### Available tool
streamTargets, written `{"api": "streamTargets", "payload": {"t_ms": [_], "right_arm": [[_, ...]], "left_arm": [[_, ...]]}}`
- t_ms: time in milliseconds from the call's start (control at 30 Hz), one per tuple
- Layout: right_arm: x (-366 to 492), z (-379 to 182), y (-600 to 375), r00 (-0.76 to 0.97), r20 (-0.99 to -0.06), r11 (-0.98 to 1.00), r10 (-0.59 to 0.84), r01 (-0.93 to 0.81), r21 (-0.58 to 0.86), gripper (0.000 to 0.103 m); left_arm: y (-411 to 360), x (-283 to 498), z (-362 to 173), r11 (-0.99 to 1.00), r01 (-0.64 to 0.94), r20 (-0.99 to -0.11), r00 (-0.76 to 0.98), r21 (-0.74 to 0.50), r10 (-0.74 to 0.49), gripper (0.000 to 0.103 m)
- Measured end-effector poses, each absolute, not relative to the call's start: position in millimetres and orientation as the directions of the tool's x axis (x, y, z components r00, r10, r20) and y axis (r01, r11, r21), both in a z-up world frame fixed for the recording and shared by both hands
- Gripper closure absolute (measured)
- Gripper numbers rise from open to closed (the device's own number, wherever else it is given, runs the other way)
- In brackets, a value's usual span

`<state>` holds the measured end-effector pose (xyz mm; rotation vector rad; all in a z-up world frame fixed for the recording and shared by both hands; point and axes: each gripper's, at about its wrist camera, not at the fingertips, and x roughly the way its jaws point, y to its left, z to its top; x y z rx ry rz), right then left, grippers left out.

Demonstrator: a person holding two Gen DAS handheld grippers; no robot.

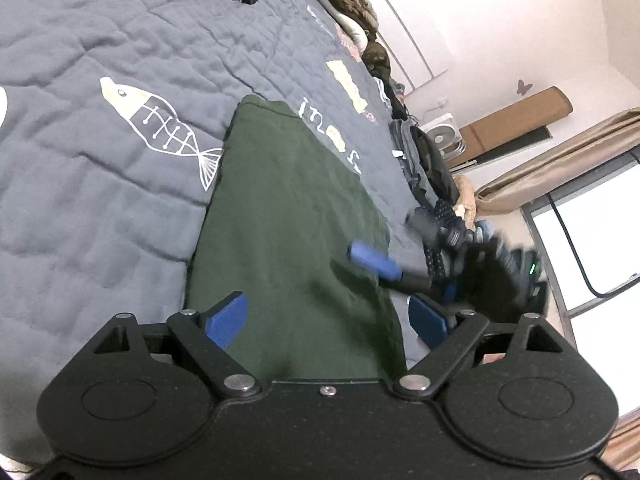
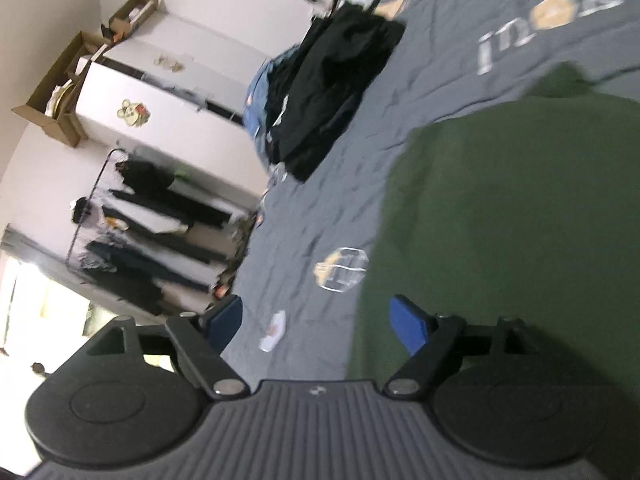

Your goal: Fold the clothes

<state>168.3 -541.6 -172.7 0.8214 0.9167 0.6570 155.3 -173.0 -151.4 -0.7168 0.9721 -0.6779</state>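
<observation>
On the left in my left camera is the big gray blanket (image 1: 100,200) on the bed. It has a white fish bone drawing (image 1: 160,128) on it. Next to the fish lies the green cloth (image 1: 288,220), flat and smooth on the blanket, like a long folded shape. One corner of it touches the fish's tail.

My left gripper (image 1: 332,320) is above the near end of the green cloth. Its two blue fingers (image 1: 226,320) are spread wide apart. Nothing is pinched between them. The cloth just lies under them.

Further right, my other gripper (image 1: 376,264) shows up blurry over the right edge of the green cloth. Past it, along the far right edge of the bed, is a messy row of dark clothes (image 1: 424,160). Behind that are a tan curtain (image 1: 560,152) and a bright window (image 1: 600,248).

In my right camera, the left side shows a white wardrobe (image 2: 168,92) with cardboard boxes (image 2: 60,104) on top, and a rack of hanging clothes (image 2: 152,232). In the middle is a heap of black clothes (image 2: 332,92) on the gray blanket (image 2: 320,208).

My right gripper (image 2: 316,322) has its blue fingers (image 2: 408,324) spread wide too, and they hold nothing. On the right the green cloth (image 2: 520,220) fills that side. My right finger is over its edge.
</observation>
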Motion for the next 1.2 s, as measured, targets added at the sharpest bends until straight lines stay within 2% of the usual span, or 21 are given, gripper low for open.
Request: {"api": "streamTargets", "payload": {"t_ms": [100,300,500,633,700,800,900,967,1067,1200], "right_arm": [[152,-195,-558,0.461,-0.484,0.565,0.744,-0.047,0.824,0.022],[107,-200,-558,0.410,-0.501,0.591,0.762,-0.125,0.797,0.021],[78,-187,-575,0.381,-0.563,0.636,0.734,-0.093,0.766,0.021],[58,-170,-585,0.500,-0.441,0.558,0.745,-0.104,0.824,0.020],[55,-173,-581,0.516,-0.438,0.559,0.736,-0.098,0.823,0.020],[49,-192,-587,0.548,-0.423,0.525,0.722,-0.035,0.850,0.019],[39,-204,-598,0.596,-0.424,0.510,0.682,0.028,0.860,0.019],[37,-203,-603,0.611,-0.426,0.514,0.667,0.036,0.857,0.019],[33,-209,-607,0.629,-0.434,0.509,0.645,0.070,0.858,0.020],[25,-209,-605,0.634,-0.439,0.537,0.637,0.044,0.842,0.020]], "left_arm": [[-174,154,-151,0.588,0.191,-0.482,0.407,-0.786,-0.776,0.016],[-182,159,-158,0.605,0.190,-0.498,0.409,-0.773,-0.765,0.016],[-183,157,-156,0.608,0.209,-0.494,0.416,-0.766,-0.764,0.016],[-194,155,-156,0.583,0.253,-0.474,0.382,-0.772,-0.793,0.016],[-202,155,-160,0.552,0.274,-0.453,0.350,-0.788,-0.820,0.016],[-217,157,-171,0.421,0.271,-0.347,0.283,-0.866,-0.894,0.016],[-239,160,-186,0.341,0.241,-0.285,0.239,-0.909,-0.928,0.016],[-251,160,-199,0.358,0.214,-0.317,0.203,-0.909,-0.926,0.016],[-255,157,-217,0.484,0.182,-0.450,0.200,-0.856,-0.870,0.016],[-230,155,-219,0.552,0.116,-0.505,0.281,-0.826,-0.816,0.018]]}}
